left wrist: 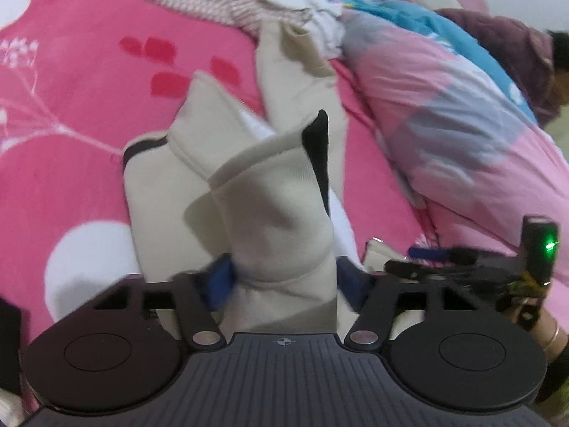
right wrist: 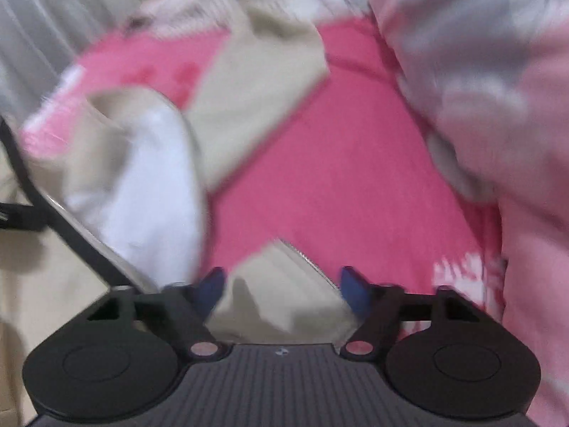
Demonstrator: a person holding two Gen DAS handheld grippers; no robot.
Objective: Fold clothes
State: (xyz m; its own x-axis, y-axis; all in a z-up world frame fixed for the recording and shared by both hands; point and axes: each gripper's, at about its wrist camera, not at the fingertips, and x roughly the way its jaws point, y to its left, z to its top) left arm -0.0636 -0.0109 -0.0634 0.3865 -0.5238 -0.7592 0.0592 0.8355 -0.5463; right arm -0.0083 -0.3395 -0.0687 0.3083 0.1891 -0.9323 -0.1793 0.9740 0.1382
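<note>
A cream garment (left wrist: pixel 227 163) with dark trim and a white lining lies bunched on the pink bed sheet (left wrist: pixel 78 82). My left gripper (left wrist: pixel 284 281) is shut on a thick fold of it, between the blue pads (left wrist: pixel 220 283), and holds it up. In the right wrist view, which is blurred by motion, my right gripper (right wrist: pixel 282 290) holds a cream corner with a zip edge (right wrist: pixel 284 295) between its blue pads (right wrist: pixel 209 286). More of the garment (right wrist: pixel 249 106) stretches away to the upper left. The right gripper (left wrist: pixel 462 259) also shows low right in the left wrist view.
A pile of other clothes (left wrist: pixel 249 3), striped, white and blue, lies at the far end of the bed. A pink and grey quilt (left wrist: pixel 444 114) lies along the right and also shows in the right wrist view (right wrist: pixel 480 71). A dark purple item (left wrist: pixel 508 46) lies beyond it.
</note>
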